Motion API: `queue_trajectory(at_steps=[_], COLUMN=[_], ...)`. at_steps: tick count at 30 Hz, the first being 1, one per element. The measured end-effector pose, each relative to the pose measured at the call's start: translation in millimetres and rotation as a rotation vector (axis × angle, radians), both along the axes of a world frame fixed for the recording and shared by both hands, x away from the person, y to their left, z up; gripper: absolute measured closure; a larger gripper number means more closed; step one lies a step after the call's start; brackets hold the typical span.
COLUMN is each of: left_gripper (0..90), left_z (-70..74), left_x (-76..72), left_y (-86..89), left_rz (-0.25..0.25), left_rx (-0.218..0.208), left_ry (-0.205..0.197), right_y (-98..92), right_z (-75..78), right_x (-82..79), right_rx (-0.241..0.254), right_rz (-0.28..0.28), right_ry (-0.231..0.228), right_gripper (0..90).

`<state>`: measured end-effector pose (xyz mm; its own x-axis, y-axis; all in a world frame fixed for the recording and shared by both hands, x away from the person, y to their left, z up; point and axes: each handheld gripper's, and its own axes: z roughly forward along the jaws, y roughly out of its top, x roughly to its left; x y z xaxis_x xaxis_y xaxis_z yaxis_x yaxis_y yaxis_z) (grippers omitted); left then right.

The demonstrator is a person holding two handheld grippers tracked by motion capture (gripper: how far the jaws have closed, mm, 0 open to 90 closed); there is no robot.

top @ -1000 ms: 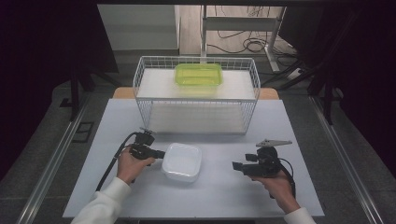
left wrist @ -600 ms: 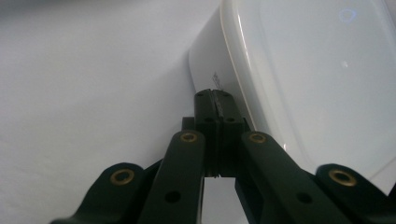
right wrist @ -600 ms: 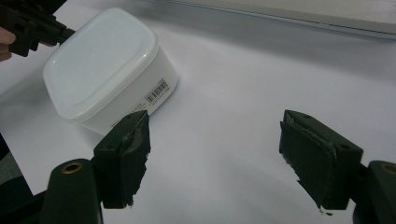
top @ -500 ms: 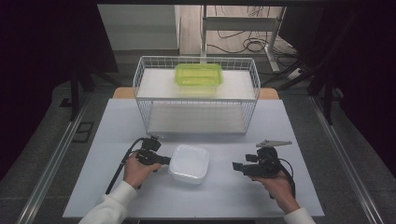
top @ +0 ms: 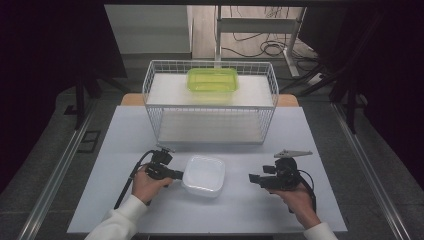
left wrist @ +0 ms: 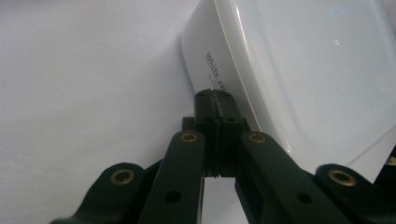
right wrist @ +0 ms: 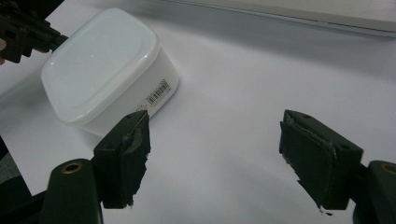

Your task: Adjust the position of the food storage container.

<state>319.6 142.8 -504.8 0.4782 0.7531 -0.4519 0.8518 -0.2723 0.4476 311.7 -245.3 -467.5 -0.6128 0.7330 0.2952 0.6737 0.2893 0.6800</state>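
Since our left gripper (top: 176, 174) has its jaws pressed together on the rim of the white lidded container (top: 204, 175), we already have a thin pinch at its left edge, while our right gripper (top: 254, 179) waits well apart to the right with its jaws wide and nothing between them. We see the container sitting on the white table (top: 125, 130), in front of the wire basket (top: 210, 102) that holds a green container (top: 212, 79). We judge the white box to be light, thin-walled plastic: stiff enough to lift, yet smooth and likely to slip or tilt from a one-sided grip. We think the overhanging lid rim is the surest place to take hold, and a second pinch on the opposite rim would steady it. Too hard a pull upward there could pop the lid loose.
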Motion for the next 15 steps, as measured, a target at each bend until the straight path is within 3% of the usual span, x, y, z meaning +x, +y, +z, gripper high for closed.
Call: queue_trajectory(at_steps=[10,15], left_gripper=[89.4,81.5], left_z=[-0.2,14.2], left_x=[-5.7,-11.0], left_y=[1.8,22.8], left_rz=[0.0,0.069], left_rx=[-0.016,-0.025], left_ry=[0.0,-0.111], right_y=[-2.3,-3.3], right_z=[2.7,6.1], right_x=[-0.2,-2.0], right_rx=[0.007,0.023], right_rz=[-0.018,-0.025], right_ry=[-0.022,-0.05], right_gripper=[24.6,24.6])
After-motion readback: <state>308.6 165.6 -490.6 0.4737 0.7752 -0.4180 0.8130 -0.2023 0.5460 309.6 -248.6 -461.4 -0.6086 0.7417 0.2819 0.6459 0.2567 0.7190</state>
